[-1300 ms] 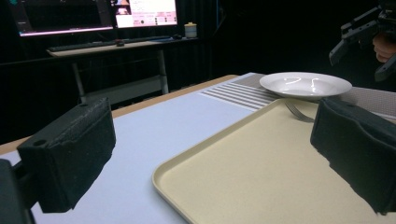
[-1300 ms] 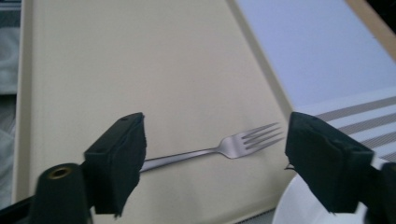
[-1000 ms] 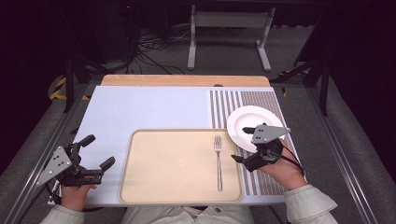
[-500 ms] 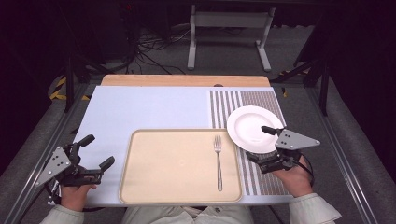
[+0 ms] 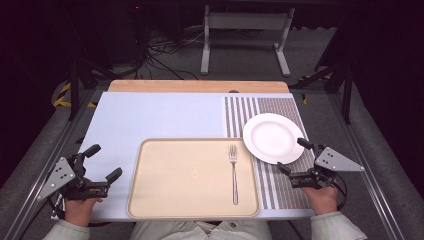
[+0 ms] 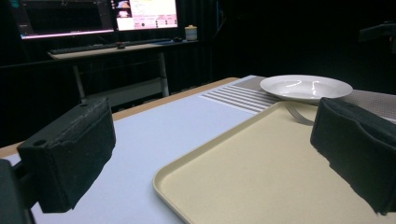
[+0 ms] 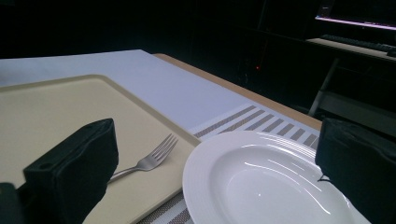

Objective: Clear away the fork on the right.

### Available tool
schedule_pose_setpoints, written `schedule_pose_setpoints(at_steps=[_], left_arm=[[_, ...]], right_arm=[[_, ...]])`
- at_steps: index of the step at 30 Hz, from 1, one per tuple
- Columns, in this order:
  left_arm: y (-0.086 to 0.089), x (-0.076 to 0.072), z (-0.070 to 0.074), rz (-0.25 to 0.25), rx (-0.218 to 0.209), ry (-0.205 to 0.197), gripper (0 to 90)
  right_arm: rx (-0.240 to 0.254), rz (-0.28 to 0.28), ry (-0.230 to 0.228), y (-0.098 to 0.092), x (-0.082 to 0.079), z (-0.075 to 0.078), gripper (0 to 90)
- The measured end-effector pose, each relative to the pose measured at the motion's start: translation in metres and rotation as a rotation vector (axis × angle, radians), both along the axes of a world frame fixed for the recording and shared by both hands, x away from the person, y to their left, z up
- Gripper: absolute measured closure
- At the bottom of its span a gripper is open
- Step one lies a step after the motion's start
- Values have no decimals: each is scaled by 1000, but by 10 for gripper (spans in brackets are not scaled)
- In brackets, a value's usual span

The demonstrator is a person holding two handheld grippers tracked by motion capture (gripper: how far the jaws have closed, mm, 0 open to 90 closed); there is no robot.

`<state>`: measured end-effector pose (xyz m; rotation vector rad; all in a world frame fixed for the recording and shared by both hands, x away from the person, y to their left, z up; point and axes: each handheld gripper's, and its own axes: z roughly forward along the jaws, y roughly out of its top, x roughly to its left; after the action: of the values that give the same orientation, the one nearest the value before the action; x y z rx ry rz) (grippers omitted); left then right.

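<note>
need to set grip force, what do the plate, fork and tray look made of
Plate: looks like glazed ceramic, glossy white with sharp light glints, though melamine can't be ruled out. Fork: metal, probably stainless steel, silvery with a shine on the tines. Tray: likely plastic, matte beige, uniform colour, rounded moulded rim.

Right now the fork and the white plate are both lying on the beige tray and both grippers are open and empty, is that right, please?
Not quite: only the fork lies on the beige tray. The white plate sits beside the tray on the striped placemat, as the high view shows. The rest holds: the left gripper and the right gripper are both open and empty.
</note>
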<state>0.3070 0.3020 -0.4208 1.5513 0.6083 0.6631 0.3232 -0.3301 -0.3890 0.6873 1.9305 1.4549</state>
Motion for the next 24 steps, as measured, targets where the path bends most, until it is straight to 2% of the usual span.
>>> schedule_pose_setpoints(at_steps=[6, 9, 13, 16, 19, 21, 24], left_arm=[[-1, -1, 1, -10, 11, -7, 6], [-1, -1, 1, -8, 10, -12, 6], [-1, 0, 1, -8, 11, -14, 6], [0, 2, -1, -10, 23, 0, 6], [-1, 2, -1, -11, 24, -5, 5], [-1, 2, -1, -11, 32, 1, 5], [-1, 2, -1, -10, 39, 2, 5]], right_arm=[[-11, -23, 5, -9, -4, -14, 4], [35, -31, -3, -15, -6, -20, 1], [52, -35, -2, -20, -6, -25, 0], [74, -40, 6, -21, -5, -29, 1], [74, -44, 5, -21, -5, -32, 0], [98, -40, 22, -22, -4, -34, 0], [122, -48, 18, -25, -2, -35, 0]])
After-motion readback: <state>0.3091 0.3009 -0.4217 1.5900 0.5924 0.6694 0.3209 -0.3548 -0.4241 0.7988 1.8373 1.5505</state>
